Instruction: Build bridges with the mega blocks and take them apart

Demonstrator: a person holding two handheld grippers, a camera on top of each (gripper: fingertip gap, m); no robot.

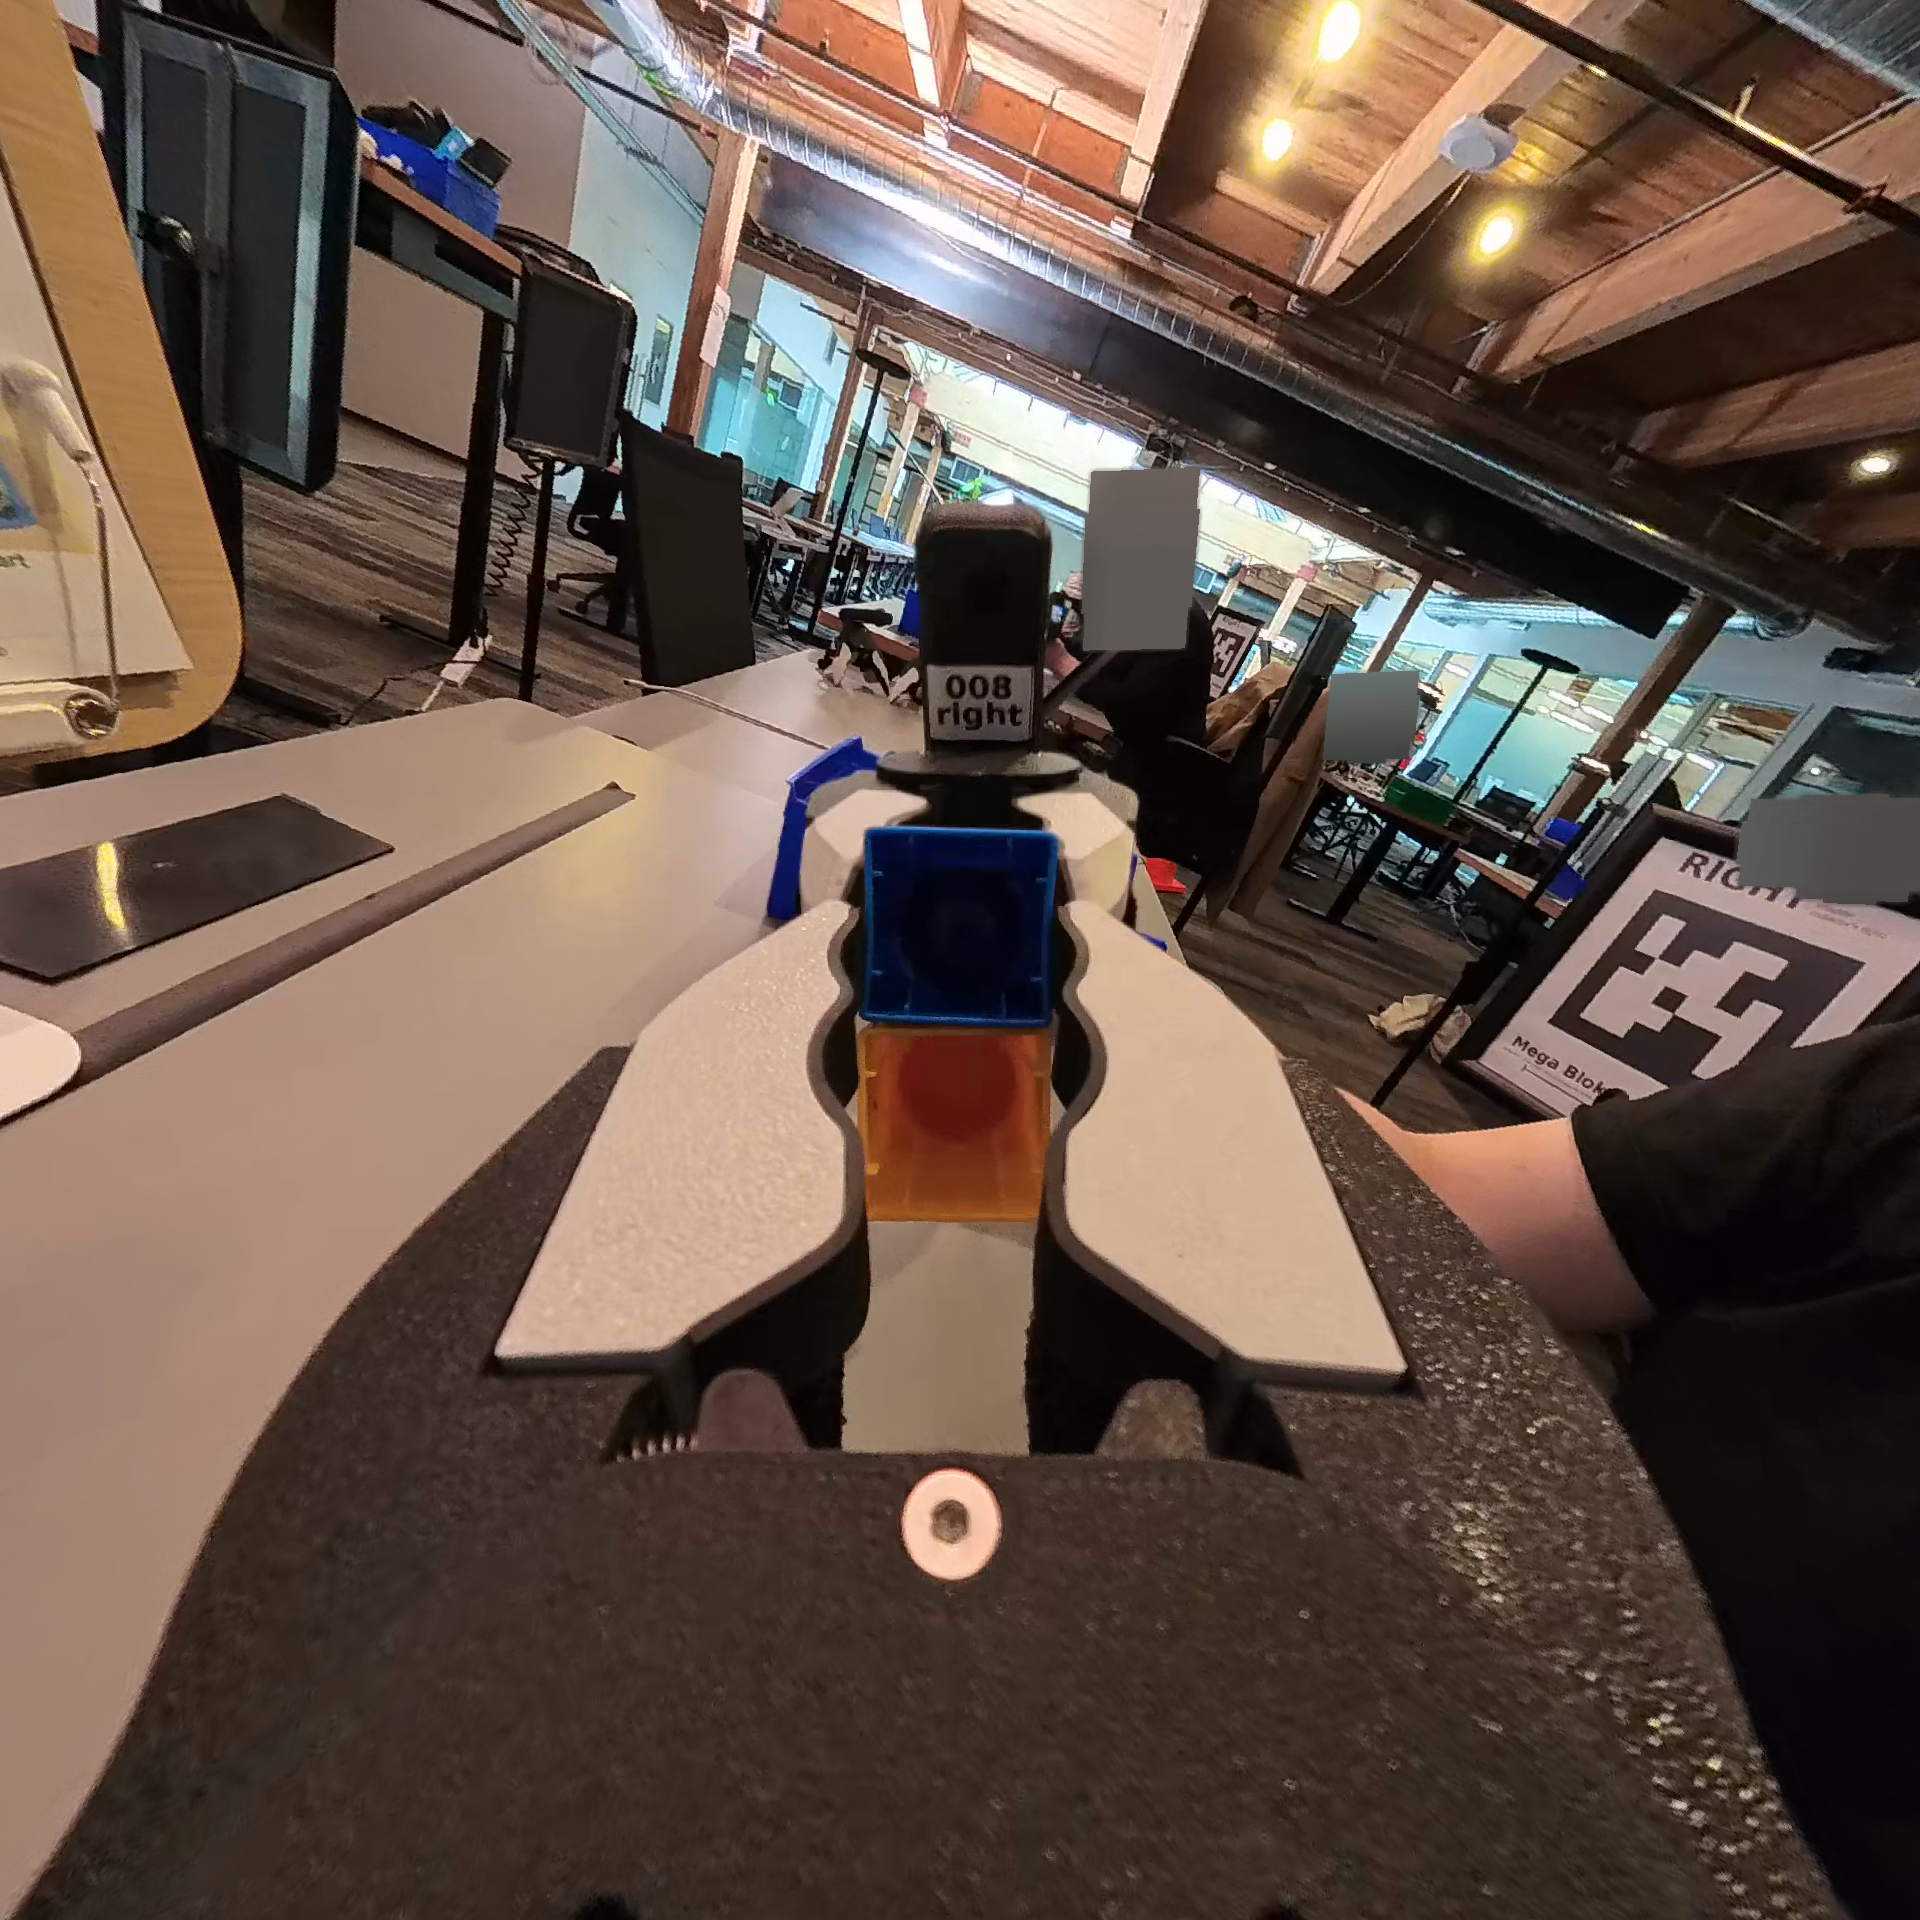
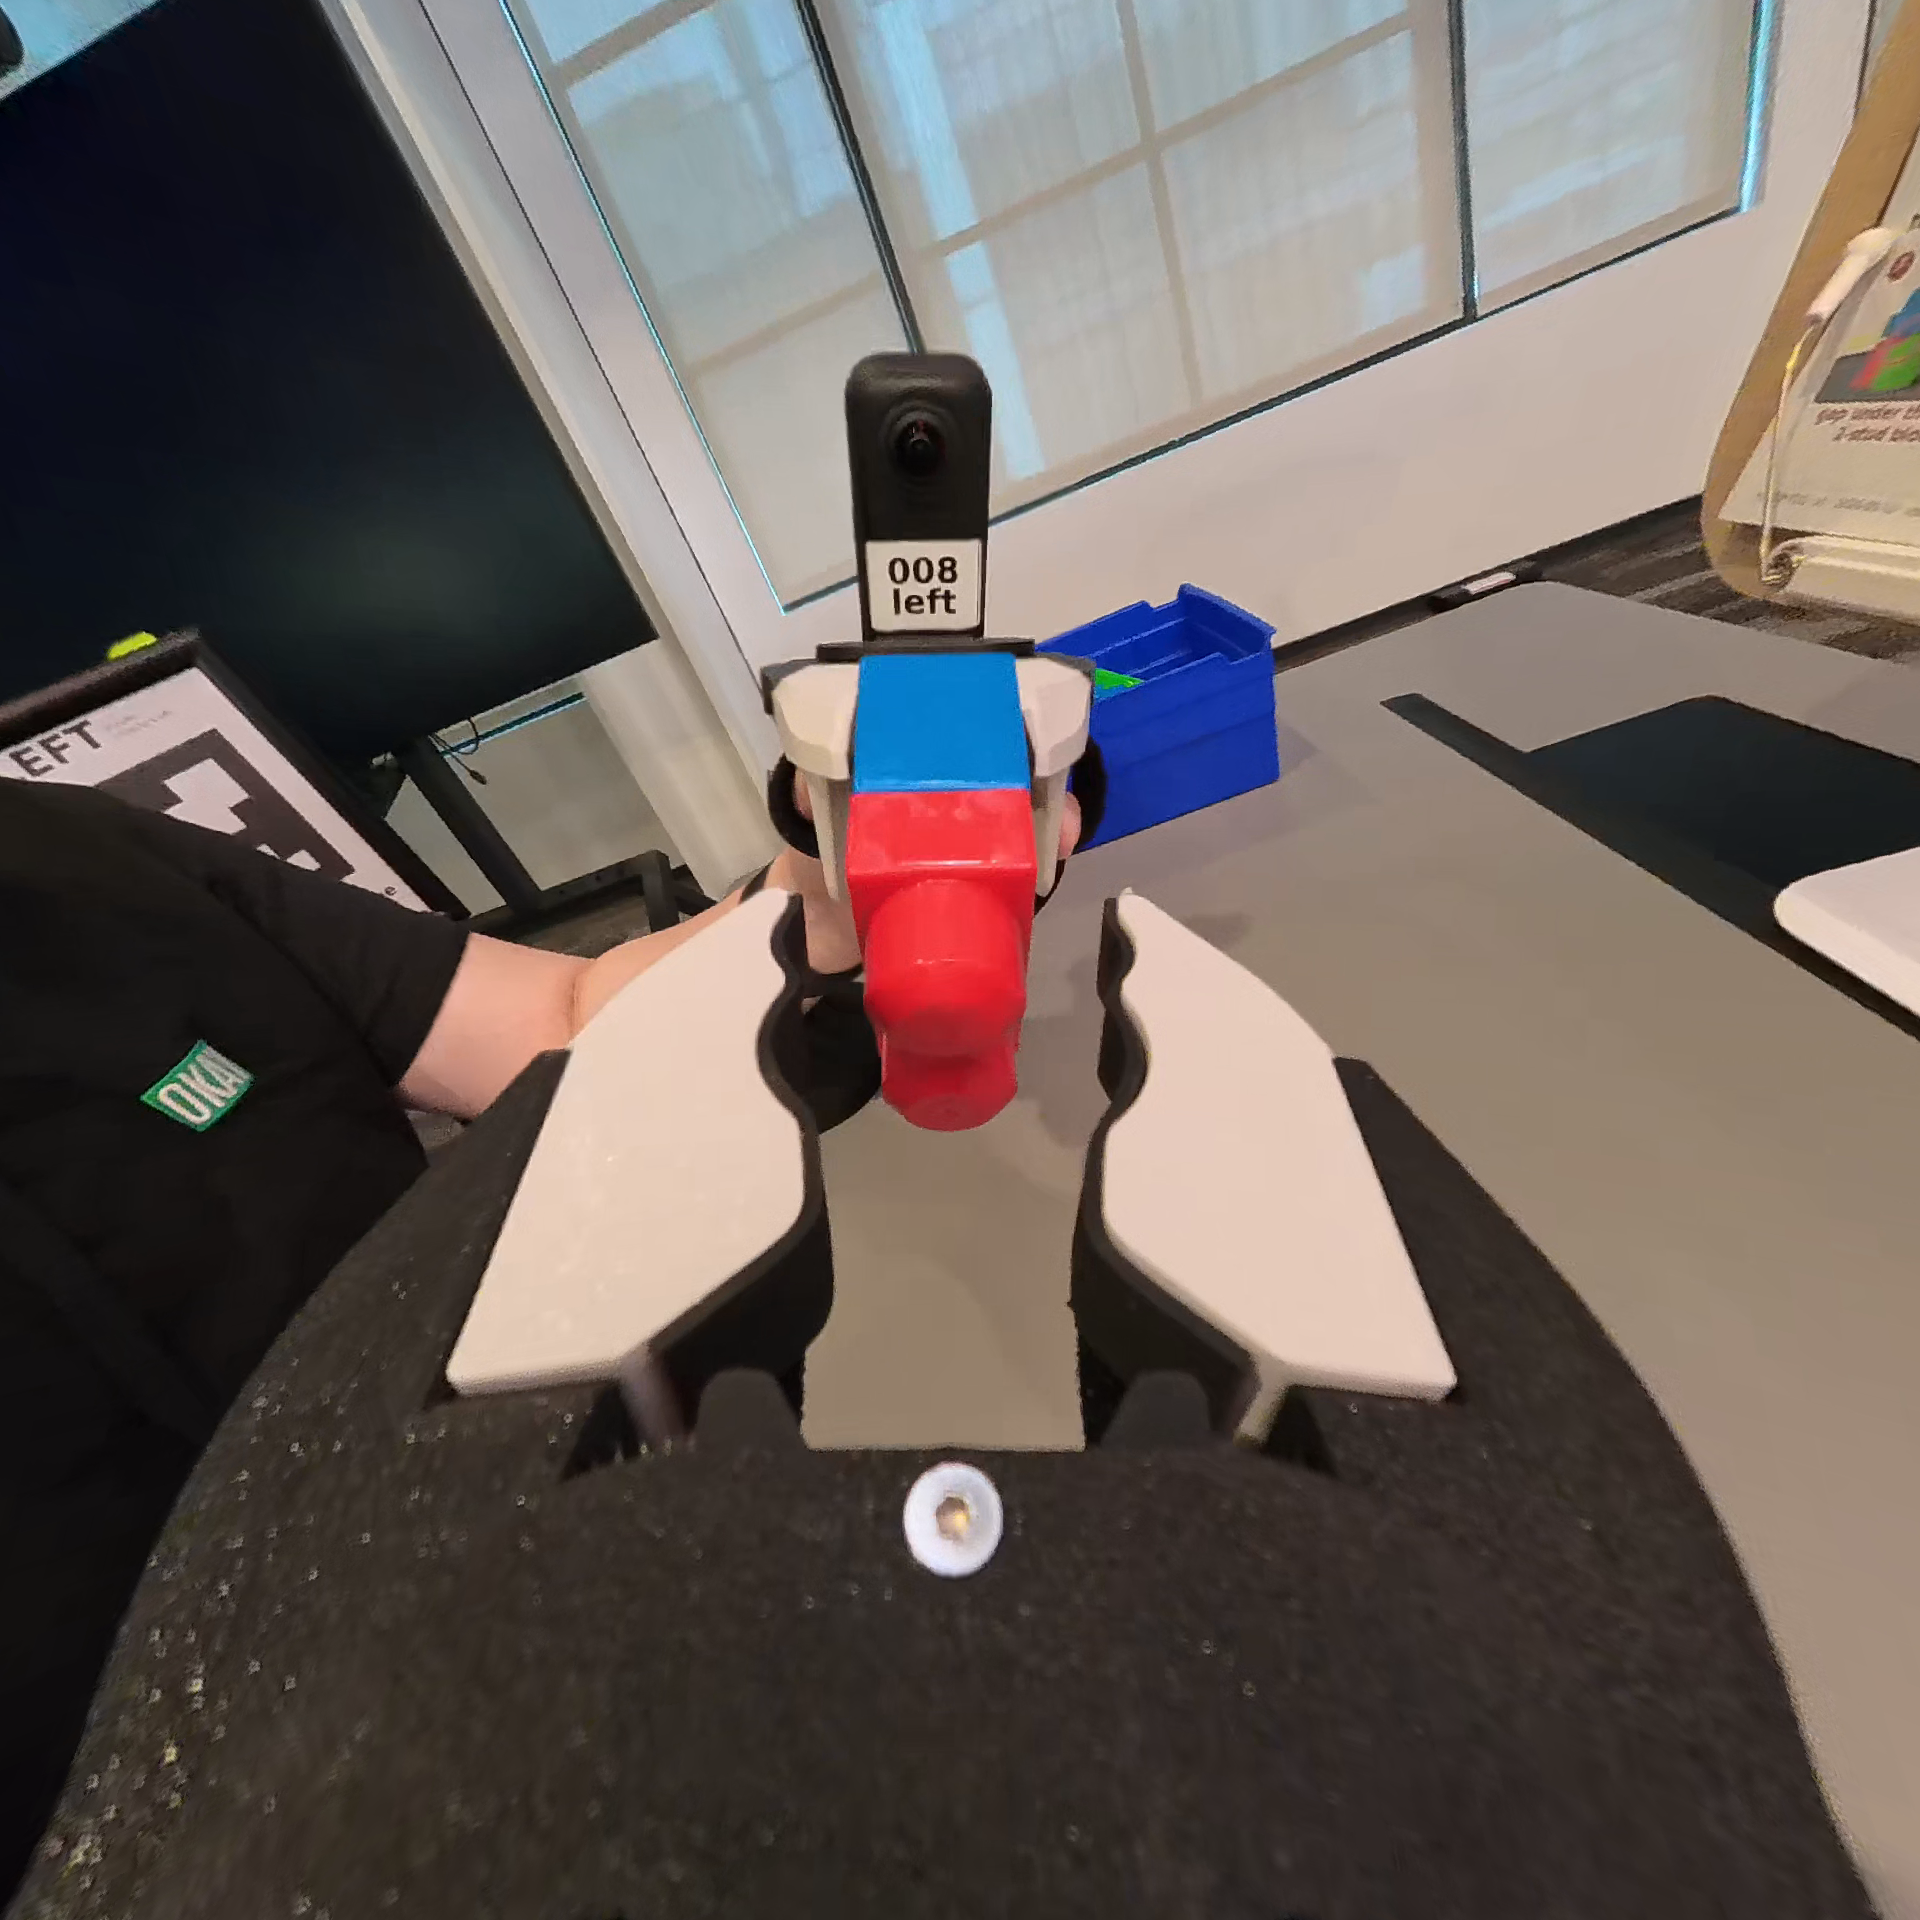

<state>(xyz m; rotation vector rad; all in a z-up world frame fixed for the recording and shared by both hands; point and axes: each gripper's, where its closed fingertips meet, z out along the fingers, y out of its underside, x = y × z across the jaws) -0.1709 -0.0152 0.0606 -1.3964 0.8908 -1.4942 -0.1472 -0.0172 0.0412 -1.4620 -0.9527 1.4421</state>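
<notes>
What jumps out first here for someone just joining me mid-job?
The left tongs, centre of the left wrist view, clamp a blue square plastic block joined above a red studded plastic block. In the right wrist view that red block's stud points toward the gap of the open right tongs, with a blue plastic bin behind on the grey table.
</notes>
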